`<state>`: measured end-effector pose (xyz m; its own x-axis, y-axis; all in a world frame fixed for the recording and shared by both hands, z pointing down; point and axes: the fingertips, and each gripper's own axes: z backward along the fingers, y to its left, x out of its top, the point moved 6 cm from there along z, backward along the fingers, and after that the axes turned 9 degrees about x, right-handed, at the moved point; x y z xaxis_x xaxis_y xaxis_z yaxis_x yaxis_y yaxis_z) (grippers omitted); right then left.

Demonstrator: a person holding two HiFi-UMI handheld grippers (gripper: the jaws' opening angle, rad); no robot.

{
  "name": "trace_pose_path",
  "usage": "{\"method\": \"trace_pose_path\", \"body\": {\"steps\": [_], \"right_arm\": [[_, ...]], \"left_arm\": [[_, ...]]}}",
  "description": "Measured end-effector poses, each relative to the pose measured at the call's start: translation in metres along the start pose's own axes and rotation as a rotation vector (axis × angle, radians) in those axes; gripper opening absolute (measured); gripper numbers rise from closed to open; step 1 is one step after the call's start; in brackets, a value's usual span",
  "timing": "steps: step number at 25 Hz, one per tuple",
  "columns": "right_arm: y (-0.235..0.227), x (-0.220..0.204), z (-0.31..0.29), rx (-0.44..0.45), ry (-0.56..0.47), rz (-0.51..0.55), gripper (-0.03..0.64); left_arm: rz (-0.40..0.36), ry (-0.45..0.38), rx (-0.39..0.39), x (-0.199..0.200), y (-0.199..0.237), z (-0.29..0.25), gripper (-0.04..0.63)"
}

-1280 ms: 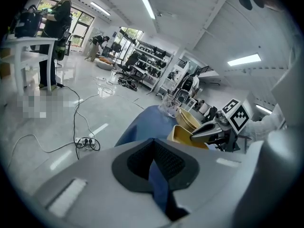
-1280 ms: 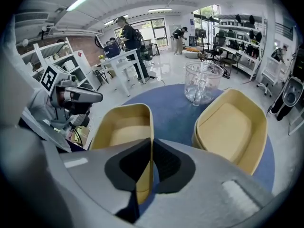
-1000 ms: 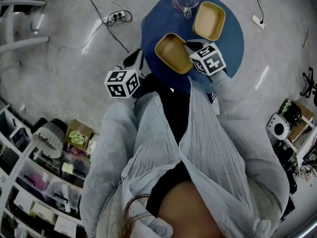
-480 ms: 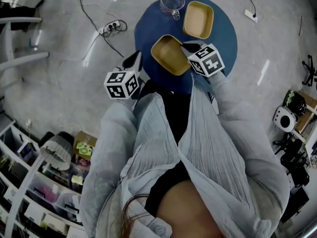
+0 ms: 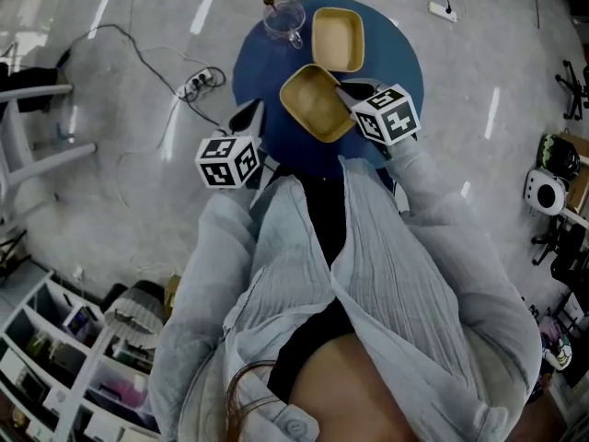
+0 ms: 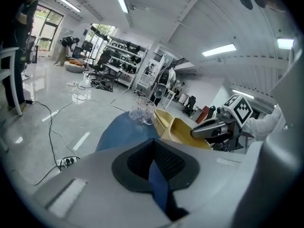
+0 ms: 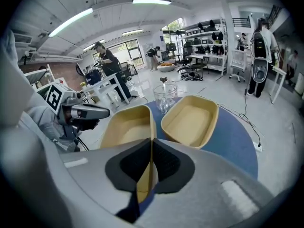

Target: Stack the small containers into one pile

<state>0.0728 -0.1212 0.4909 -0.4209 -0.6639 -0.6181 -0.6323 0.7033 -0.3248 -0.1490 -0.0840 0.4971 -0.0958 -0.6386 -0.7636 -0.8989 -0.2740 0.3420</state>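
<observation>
The right gripper [image 7: 151,145] pinches the near rim of a shallow rectangular tan plastic container [image 5: 313,105], seemingly tilted, just beside a second tan container [image 5: 338,40] on the round blue table [image 5: 398,61], a clear glass mug [image 5: 283,18] behind; the left gripper [image 6: 153,146] is closed and empty.

Left gripper [image 6: 153,144], jaws together and empty, facing a blue table [image 6: 118,129].
Beyond it a yellow tray [image 6: 185,131] sits tilted, its rim apparently pinched by the right gripper [image 6: 195,133]; a second tray [image 6: 160,119] and a clear cup [image 6: 144,110] stand behind.
</observation>
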Motion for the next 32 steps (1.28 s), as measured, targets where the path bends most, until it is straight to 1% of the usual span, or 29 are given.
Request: {"method": "trace_pose_path", "body": {"steps": [9, 16, 19, 24, 29, 32], "right_arm": [[-0.012, -0.026, 0.031, -0.096, -0.048, -0.087, 0.012], [-0.017, -0.043, 0.049, -0.135, -0.066, -0.143, 0.012], [-0.02, -0.046, 0.054, -0.138, -0.079, -0.172, 0.012], [-0.029, -0.041, 0.058, -0.152, -0.112, -0.218, 0.013], [-0.045, -0.024, 0.065, -0.155, -0.202, -0.328, 0.014], [-0.057, -0.007, 0.068, -0.168, -0.243, -0.36, 0.014]], "left_arm": [[-0.069, 0.043, -0.087, 0.002, -0.022, -0.016, 0.012], [-0.101, 0.066, -0.13, 0.003, -0.036, -0.027, 0.012], [-0.109, 0.068, -0.141, 0.005, -0.041, -0.03, 0.012], [-0.092, 0.052, -0.133, 0.013, -0.043, -0.035, 0.012], [-0.086, 0.021, -0.139, 0.026, -0.048, -0.04, 0.012], [-0.094, 0.009, -0.145, 0.034, -0.05, -0.044, 0.012]]}}
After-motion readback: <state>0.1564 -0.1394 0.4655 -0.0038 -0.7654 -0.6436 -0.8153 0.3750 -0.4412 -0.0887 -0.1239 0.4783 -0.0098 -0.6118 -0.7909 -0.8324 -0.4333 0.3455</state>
